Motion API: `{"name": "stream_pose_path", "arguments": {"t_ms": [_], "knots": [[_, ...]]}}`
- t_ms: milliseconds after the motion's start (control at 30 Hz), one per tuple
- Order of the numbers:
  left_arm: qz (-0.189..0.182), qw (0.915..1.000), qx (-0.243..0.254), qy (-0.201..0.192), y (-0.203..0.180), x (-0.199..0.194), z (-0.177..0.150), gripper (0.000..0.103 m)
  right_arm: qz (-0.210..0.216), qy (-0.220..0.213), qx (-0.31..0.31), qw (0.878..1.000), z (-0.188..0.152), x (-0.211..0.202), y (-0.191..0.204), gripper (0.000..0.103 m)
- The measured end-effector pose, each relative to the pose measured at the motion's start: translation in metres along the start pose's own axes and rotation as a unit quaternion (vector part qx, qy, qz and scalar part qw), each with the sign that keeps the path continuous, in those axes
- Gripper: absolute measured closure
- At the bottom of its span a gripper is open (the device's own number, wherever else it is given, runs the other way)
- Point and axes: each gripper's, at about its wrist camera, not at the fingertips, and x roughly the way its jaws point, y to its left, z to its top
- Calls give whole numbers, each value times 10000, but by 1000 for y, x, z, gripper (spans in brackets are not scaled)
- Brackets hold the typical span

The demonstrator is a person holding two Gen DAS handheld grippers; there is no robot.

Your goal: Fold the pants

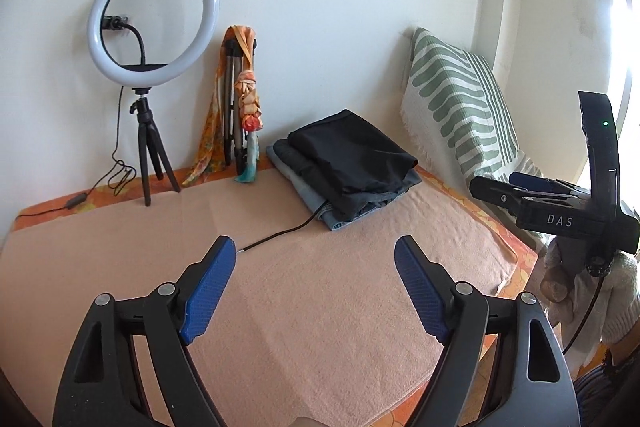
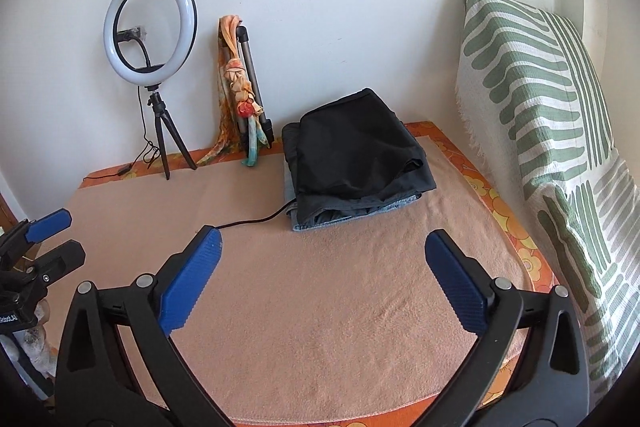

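Note:
A folded pair of black pants (image 1: 352,159) lies on top of folded blue jeans (image 1: 316,203) at the far side of the peach towel (image 1: 280,307); the stack also shows in the right wrist view (image 2: 356,155). My left gripper (image 1: 316,247) is open and empty above the towel, well short of the stack. My right gripper (image 2: 322,239) is open and empty, also short of the stack. The right gripper shows at the right of the left wrist view (image 1: 520,187); the left gripper shows at the left edge of the right wrist view (image 2: 44,239).
A ring light on a tripod (image 1: 152,23) stands at the back left with its cable (image 1: 280,235) running under the stack. A folded tripod with an orange scarf (image 1: 240,99) leans on the wall. A green striped cushion (image 2: 540,107) stands at the right.

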Motion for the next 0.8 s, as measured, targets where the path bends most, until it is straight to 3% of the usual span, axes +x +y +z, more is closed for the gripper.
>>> {"name": "stream_pose_path", "arguments": {"t_ms": [267, 533, 667, 800], "knots": [[79, 9997, 179, -146, -8, -21, -25, 19, -4, -8, 148, 9999, -27, -15, 4, 0], [172, 9989, 265, -353, -9, -27, -29, 17, -48, -16, 111, 9999, -41, -12, 6, 0], [224, 9989, 193, -367, -8, -27, -30, 2, -33, -53, 90, 9999, -44, -10, 8, 0], [448, 9977, 241, -447, -8, -29, -33, 1, -98, -104, 2, 9999, -45, -10, 10, 0]]}}
